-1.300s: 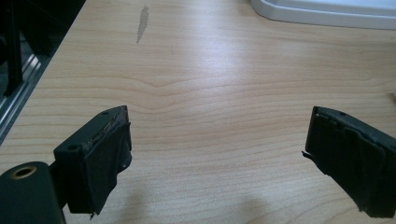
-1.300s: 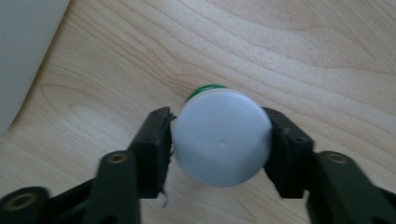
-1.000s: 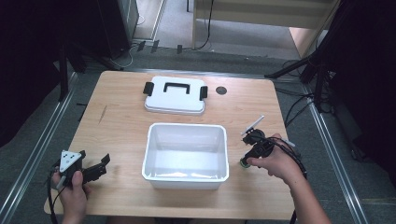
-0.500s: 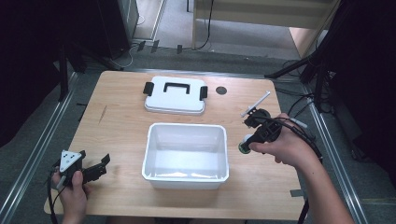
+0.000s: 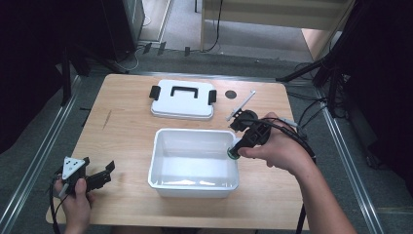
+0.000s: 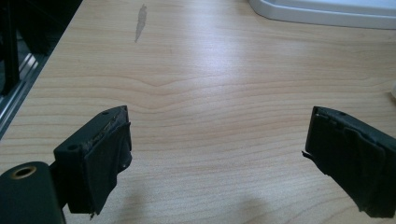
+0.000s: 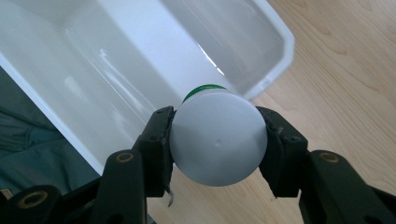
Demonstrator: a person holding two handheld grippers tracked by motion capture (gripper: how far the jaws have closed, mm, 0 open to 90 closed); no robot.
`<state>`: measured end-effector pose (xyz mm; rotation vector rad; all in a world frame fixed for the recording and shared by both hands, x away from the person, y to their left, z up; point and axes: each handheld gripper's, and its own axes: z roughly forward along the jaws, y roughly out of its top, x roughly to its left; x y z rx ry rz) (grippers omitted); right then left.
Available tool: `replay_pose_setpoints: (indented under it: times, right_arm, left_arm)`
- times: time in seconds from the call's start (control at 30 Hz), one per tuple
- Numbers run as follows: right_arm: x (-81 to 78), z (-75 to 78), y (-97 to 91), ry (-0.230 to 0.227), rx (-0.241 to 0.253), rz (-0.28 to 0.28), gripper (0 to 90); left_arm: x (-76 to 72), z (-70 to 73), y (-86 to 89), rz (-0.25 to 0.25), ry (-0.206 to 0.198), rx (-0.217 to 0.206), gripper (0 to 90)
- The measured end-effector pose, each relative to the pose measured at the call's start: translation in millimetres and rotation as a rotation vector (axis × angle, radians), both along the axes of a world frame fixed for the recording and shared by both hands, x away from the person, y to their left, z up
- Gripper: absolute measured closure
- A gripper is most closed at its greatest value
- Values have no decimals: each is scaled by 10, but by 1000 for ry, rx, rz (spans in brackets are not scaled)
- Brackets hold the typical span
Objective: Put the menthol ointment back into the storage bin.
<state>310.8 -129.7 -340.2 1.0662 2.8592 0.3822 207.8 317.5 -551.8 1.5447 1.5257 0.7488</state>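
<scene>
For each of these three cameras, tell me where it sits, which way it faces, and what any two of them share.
High view: above the person's side, looking forward and down on the wooden table; both forearms and hands show.
Left gripper view: rides the left gripper, facing bare tabletop between its spread fingers.
Right gripper view: rides the right gripper, facing down at the white bin; its fingers clamp a white bottle.
Shared: high and right gripper views both show the bin.

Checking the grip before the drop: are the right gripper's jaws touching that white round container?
Touching. In the right gripper view, both black jaws of the right gripper press against opposite sides of the white container, with no gap showing.
</scene>
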Motion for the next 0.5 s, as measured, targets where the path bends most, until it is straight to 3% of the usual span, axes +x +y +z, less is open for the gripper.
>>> replay_pose_setpoints:
  times: [0.23, 0.5]
  right_arm:
    - [12, -105, 183, 22, -10, 38, 516]
    - [53, -379, 318, 60, -34, 63, 516]
  left_arm:
    - [2, -1, 1, 0, 1, -3, 79]
    - [3, -3, 0, 1, -3, -5, 79]
